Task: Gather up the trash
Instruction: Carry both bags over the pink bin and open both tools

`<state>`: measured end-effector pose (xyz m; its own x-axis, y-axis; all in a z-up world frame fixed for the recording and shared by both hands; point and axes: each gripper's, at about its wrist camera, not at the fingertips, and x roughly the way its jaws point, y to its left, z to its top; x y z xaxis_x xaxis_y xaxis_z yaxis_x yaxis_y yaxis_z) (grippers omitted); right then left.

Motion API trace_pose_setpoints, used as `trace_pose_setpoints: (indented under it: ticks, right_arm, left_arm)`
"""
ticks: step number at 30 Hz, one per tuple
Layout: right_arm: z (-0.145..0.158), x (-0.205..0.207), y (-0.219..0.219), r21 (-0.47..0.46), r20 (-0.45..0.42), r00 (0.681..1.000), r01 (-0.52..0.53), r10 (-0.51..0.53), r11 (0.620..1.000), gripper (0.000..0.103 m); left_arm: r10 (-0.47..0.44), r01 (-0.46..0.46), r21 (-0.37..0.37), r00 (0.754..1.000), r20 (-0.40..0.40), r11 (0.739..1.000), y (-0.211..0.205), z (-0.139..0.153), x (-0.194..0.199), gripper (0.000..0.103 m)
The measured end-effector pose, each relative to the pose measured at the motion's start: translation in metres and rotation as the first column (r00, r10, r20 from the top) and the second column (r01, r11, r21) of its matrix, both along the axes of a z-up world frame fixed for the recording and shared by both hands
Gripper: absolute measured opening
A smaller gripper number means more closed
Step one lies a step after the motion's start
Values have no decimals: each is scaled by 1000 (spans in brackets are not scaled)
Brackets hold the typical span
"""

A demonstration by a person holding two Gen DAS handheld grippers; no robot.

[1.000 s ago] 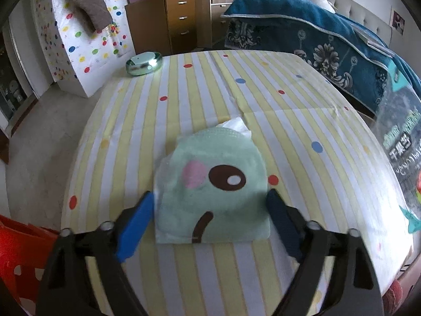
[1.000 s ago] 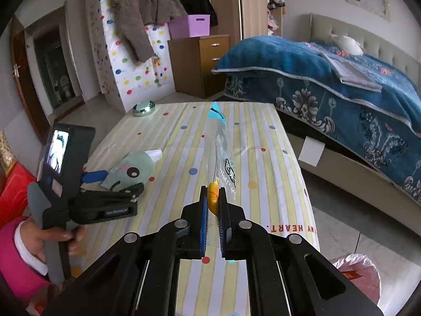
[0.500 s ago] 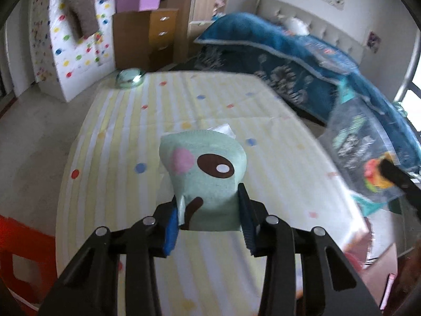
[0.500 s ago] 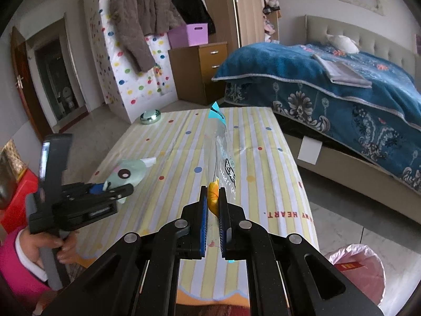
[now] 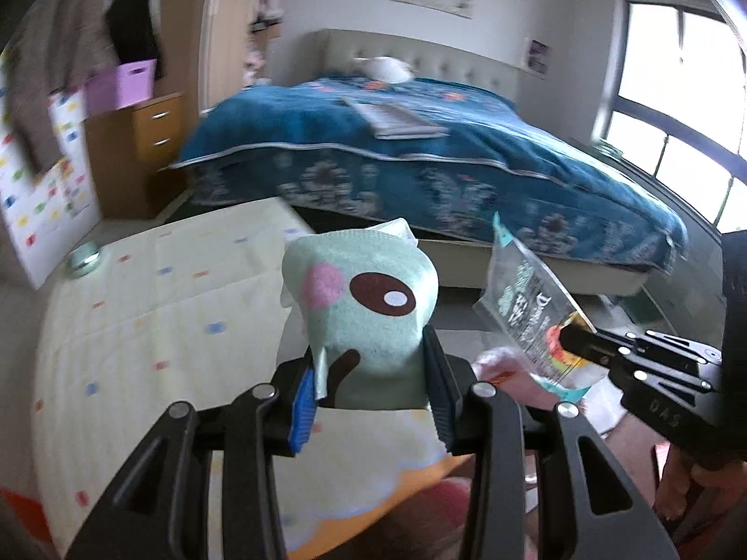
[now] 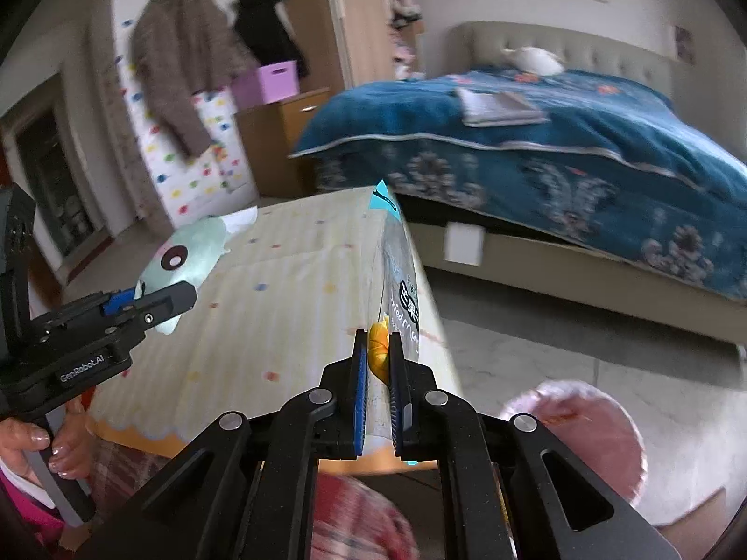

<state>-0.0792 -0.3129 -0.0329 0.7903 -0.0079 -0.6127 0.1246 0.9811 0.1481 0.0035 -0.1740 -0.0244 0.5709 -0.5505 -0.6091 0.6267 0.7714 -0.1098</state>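
My left gripper (image 5: pixel 369 373) is shut on a mint-green tissue pack (image 5: pixel 364 308) with a cartoon face, held up above the table's near edge. The same tissue pack (image 6: pixel 186 256) shows in the right wrist view, pinched in the left gripper (image 6: pixel 158 298) at the left. My right gripper (image 6: pixel 378 364) is shut on a clear snack bag (image 6: pixel 397 275) with teal corners and an orange print, which stands upright. From the left wrist view, that snack bag (image 5: pixel 532 308) hangs in the right gripper (image 5: pixel 574 340) on the right side. A pink trash bag (image 6: pixel 579 429) lies open on the floor, below and right of the right gripper.
The table with a yellow striped, dotted cloth (image 5: pixel 154 308) lies to the left, with a small round green tin (image 5: pixel 84 256) at its far corner. A bed with a blue cover (image 6: pixel 560 140) stands across a strip of tiled floor. A person's hand (image 6: pixel 28 443) holds the left gripper's handle.
The left gripper shut on the tissue pack, lifted it off the table and swung right, toward the bed side. The right gripper moved right with the snack bag, and the pink bag came nearer.
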Motion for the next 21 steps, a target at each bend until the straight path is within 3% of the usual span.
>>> trace_pose_setpoints:
  ticks: [11,21]
  right_arm:
    - [-31,-56,-82,66,-65,975,215,-211,974,10]
    - [-76,-81,-150,172,-137,944,322,-301,931,10]
  left_arm:
    - [-263,262,46,965,5,964,-129,-33,-44,40]
    - [-360,364,95,931,-55,927,-188,-72,-52,44]
